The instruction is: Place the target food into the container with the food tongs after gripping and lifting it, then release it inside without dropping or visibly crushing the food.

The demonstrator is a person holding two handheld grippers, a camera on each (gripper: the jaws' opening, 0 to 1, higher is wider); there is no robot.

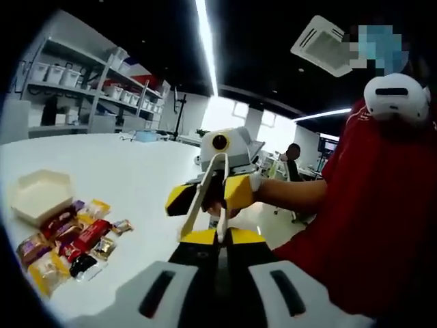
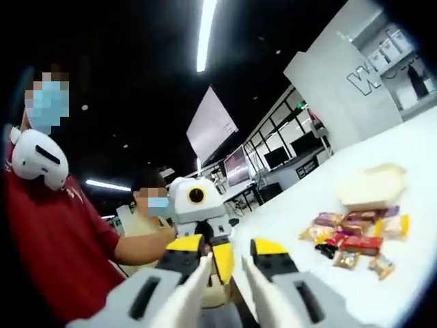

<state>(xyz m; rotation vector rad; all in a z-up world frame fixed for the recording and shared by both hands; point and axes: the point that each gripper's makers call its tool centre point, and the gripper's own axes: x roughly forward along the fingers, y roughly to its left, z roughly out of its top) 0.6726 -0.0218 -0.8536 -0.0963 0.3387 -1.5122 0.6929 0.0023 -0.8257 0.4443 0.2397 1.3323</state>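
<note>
White surface (image 1: 130, 171) carries wrapped snacks (image 1: 72, 242) at eight o'clock in the left gripper view, beside a cream container (image 1: 41, 195). Left gripper (image 1: 217, 236) has jaws clamped on the tongs (image 1: 205, 198); right gripper (image 2: 225, 266) has jaws apart, around the tongs.

Both views raised off the bench (image 1: 123, 171), facing each other, sharing snack pile (image 1: 68, 242) and perhaps container (image 2: 372, 186), fairly near.

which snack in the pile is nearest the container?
The purple-wrapped one at the top of the pile in the left gripper view, right beside the white hexagonal container. The red and yellow packets lie farther from it.
</note>
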